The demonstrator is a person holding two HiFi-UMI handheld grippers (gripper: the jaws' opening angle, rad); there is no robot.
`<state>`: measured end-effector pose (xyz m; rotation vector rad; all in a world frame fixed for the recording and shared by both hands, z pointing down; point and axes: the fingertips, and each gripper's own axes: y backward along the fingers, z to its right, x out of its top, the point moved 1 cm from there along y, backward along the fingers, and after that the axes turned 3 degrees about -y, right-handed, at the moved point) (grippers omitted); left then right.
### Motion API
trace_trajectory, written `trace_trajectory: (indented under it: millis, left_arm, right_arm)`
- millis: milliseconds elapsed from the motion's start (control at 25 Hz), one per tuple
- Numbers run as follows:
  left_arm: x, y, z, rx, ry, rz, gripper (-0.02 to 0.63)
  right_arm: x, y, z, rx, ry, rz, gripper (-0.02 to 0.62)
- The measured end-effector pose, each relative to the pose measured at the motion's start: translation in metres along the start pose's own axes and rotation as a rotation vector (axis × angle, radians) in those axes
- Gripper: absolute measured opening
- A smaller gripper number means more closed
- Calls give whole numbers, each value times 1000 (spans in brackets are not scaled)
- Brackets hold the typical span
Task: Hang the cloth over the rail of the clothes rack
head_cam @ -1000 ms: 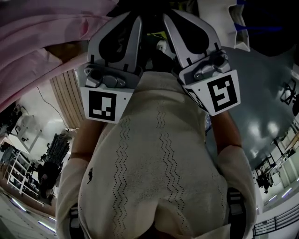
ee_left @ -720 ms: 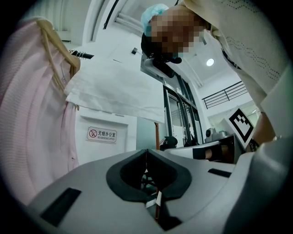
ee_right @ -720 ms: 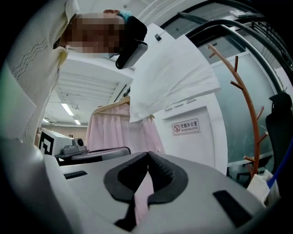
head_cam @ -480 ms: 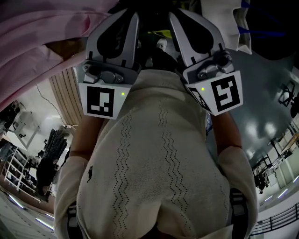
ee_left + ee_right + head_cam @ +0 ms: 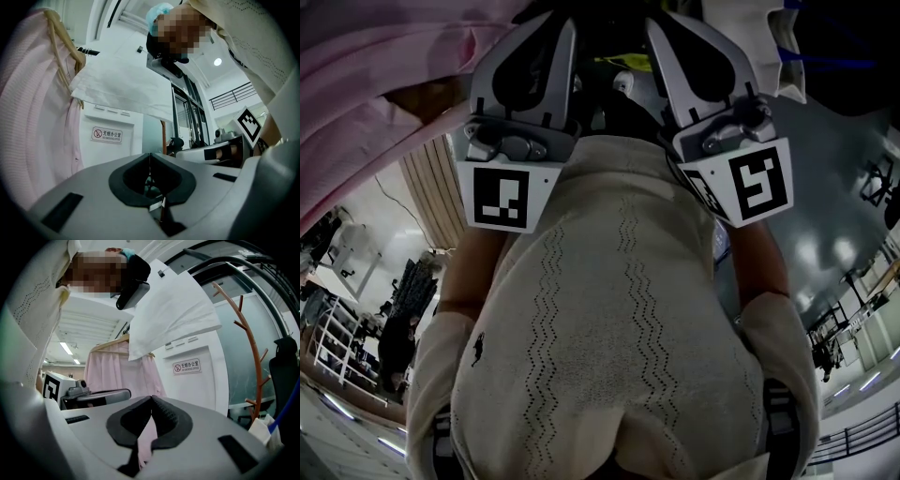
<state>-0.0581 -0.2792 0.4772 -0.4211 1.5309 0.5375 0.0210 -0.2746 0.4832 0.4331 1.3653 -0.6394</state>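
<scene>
The white cloth (image 5: 123, 89) hangs spread out above and ahead of both grippers, free of them; it also shows in the right gripper view (image 5: 171, 315). A thin dark rail (image 5: 87, 50) runs beside the cloth's upper left corner. My left gripper (image 5: 150, 155) is shut with nothing between its pads. Its neighbour, my right gripper (image 5: 151, 398), is shut and empty too. In the head view the left gripper (image 5: 566, 22) and the right gripper (image 5: 653, 22) point side by side, close in front of the person's cream sweater (image 5: 609, 319).
A pink garment (image 5: 33, 122) on a wooden hanger hangs at the left, also seen as the pink garment (image 5: 123, 369) and the pink garment (image 5: 375, 84). A brown branched coat stand (image 5: 249, 348) rises at the right. A white wall with a no-smoking sign (image 5: 107, 135) lies behind.
Both grippers have drifted very slightly in the head view, still side by side and shut. Nothing was taken hold of or let go.
</scene>
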Motion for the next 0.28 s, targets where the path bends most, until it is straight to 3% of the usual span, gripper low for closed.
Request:
trace_trajectory:
  millis: [280]
  left_arm:
    - [-8, -5, -1, -6, 0, -11, 12]
  right_arm:
    - [-5, -4, 7, -15, -14, -3, 18]
